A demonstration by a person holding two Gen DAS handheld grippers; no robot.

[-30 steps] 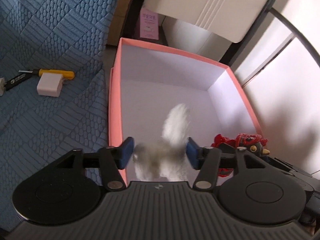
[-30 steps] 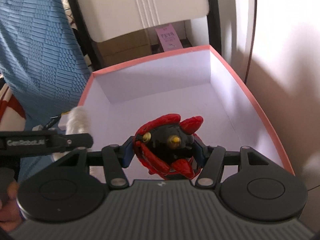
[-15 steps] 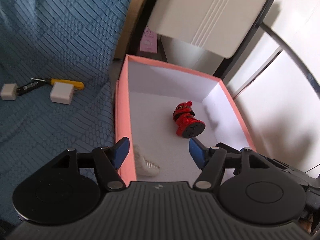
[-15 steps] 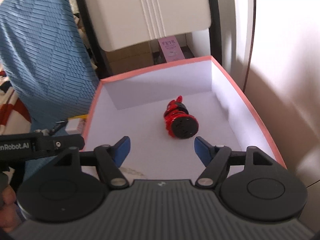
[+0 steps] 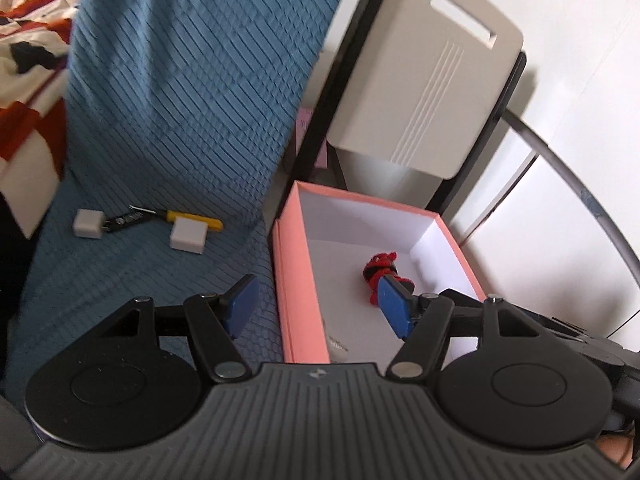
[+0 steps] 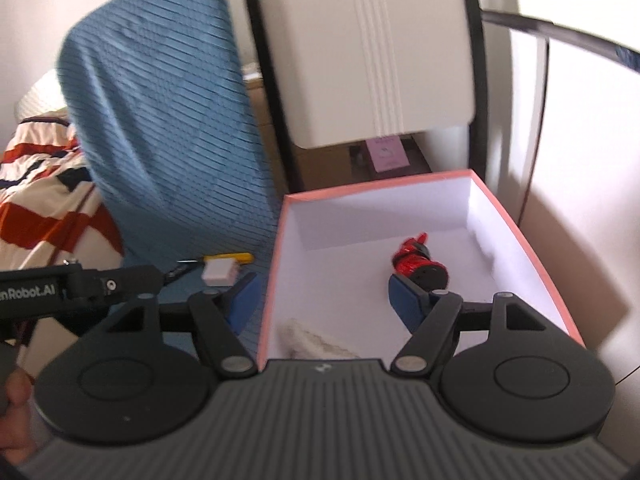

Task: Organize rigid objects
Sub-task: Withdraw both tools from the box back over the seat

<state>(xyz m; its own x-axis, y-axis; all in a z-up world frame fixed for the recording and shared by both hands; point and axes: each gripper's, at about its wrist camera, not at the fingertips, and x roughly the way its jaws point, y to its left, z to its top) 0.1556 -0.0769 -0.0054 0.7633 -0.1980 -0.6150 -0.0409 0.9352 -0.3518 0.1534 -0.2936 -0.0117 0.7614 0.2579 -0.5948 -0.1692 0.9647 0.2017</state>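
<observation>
Far left in the left wrist view: striped bedding (image 5: 24, 52) in orange, white and black, bunched up past a blue quilted cover (image 5: 172, 92). On that cover, a small white cube (image 5: 89, 223) touching a dark tool with a yellow handle (image 5: 176, 217), then a second white block (image 5: 189, 235) just beside the handle.

Left gripper (image 5: 318, 307) up front, jaws spread apart with nothing between the blue pads (image 5: 242, 305) — released, hanging over the seam where the blue cover meets the pink box (image 5: 294, 280).

Inside the box, white lining, and the red and black toy (image 5: 380, 270) lying on its side on the floor of it, toward the far right corner, partly behind the gripper's right pad. Near the box's close left corner, a bit of the white fuzzy thing (image 5: 338, 346), mostly hidden by the gripper body.

Behind the box, a beige chair back (image 5: 420, 80) on a black frame; white wall to the right.

Right wrist view, same order: bedding, blue cover, left gripper's arm poking in from the left edge, then the right gripper (image 6: 323, 300) — also released, pads apart and holding nothing. White fuzzy thing (image 6: 312, 340) at the box's near edge, red toy (image 6: 418, 264) further in and to the right, well apart from it.
</observation>
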